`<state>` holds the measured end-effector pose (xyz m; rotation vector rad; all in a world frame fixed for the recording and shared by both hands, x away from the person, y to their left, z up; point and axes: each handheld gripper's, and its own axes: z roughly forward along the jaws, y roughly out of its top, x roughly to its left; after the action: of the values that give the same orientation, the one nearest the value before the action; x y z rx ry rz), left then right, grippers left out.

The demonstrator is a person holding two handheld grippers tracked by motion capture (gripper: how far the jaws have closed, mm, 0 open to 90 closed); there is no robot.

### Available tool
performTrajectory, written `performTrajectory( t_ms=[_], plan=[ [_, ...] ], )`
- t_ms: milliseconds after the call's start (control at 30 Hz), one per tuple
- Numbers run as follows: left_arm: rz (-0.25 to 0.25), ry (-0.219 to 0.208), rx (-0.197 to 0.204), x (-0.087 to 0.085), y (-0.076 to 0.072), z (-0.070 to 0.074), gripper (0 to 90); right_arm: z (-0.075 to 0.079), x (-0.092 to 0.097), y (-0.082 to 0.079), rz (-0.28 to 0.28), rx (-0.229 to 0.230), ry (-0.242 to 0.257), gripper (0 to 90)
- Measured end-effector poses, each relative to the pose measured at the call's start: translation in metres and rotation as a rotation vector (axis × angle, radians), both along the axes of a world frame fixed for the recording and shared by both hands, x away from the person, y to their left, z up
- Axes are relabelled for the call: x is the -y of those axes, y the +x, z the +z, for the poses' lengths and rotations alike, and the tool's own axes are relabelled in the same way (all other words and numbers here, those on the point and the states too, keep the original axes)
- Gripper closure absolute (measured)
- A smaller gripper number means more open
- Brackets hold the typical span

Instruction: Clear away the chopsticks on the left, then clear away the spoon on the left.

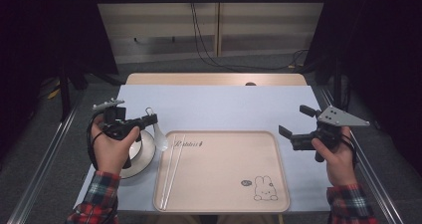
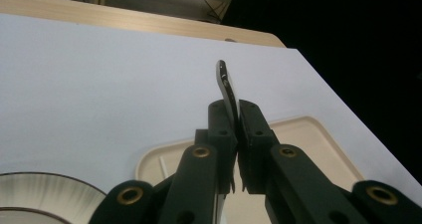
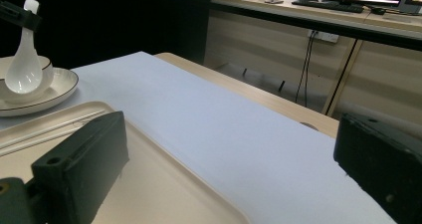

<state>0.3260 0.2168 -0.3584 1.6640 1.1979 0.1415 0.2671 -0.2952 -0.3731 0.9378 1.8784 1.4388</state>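
My left claw is clamped on the white spoon by its handle, bowl end hanging down, just left of the tray's upper-left corner & over the plate w/ a small bowl on it. Spoon's long axis runs roughly vertical. Chopsticks lie along the tray's left edge, right below. Tray's nearer to left hand, so prob. spoon goes there. My right claw, just right of tray, jaws apart, empty, over the tabletop.
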Motion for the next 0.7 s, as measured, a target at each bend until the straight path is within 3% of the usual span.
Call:
performTrajectory(
  t_ms=[367,700],
  plan=[
    [-0.058,0.011,-0.024,0.019,0.004,-0.006,86.2,0.001,0.003,-0.003,-0.006,0.000,-0.001,0.4],
    [-0.079,0.015,-0.039,0.029,0.003,-0.009,86.1,0.003,0.004,-0.006,-0.007,0.008,0.004,0.3]
  ],
)
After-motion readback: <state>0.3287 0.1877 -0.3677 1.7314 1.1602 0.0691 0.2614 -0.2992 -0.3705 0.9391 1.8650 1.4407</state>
